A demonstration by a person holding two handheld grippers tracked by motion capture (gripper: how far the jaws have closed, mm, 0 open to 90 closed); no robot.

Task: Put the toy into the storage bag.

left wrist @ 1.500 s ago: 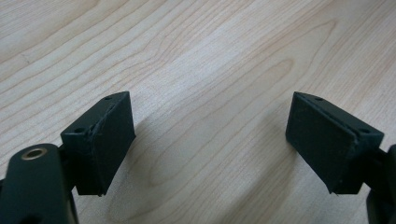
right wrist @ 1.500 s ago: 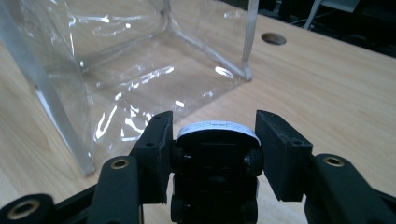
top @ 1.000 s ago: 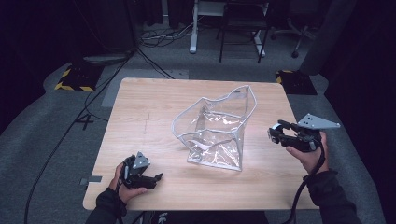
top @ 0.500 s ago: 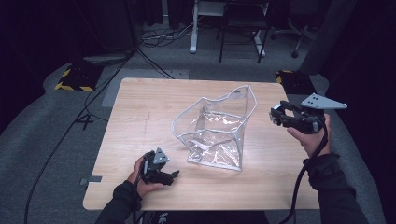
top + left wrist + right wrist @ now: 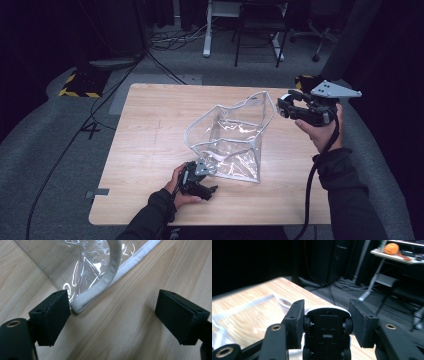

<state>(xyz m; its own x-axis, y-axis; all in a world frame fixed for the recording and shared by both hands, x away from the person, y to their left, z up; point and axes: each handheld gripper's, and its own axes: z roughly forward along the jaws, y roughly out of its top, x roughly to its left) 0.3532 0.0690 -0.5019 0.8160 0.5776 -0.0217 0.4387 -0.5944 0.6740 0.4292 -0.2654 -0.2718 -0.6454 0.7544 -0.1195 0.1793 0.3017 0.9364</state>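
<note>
I see the toy car (image 5: 327, 332) belly-up between the pads of my right gripper (image 5: 327, 325), its black underside and four small wheels facing the camera, a sliver of white body showing over the top; its rear end is cut off by the bottom edge of the right gripper view, and in the high view it is little more than a white-and-black blob at the gripper's tip (image 5: 286, 106), too small to read. Both pads press on its wheeled flanks, so that grip is clamped on the car, held in the air above the table's far right part, just beside the upper rim of the clear plastic bag (image 5: 227, 140). The bag stands open near the middle of the wooden table (image 5: 150, 130), its white piping tracing the mouth (the clear walls themselves are hard to follow, mostly glare and creases). My left gripper (image 5: 112, 315) sits low at the bag's near corner; its jaws stand wide apart and have just been opening a little further, with bare wood between them. The corner of the white piping (image 5: 80, 306) lies right against the inner face of the left-hand pad; whether it actually touches I cannot tell.
</note>
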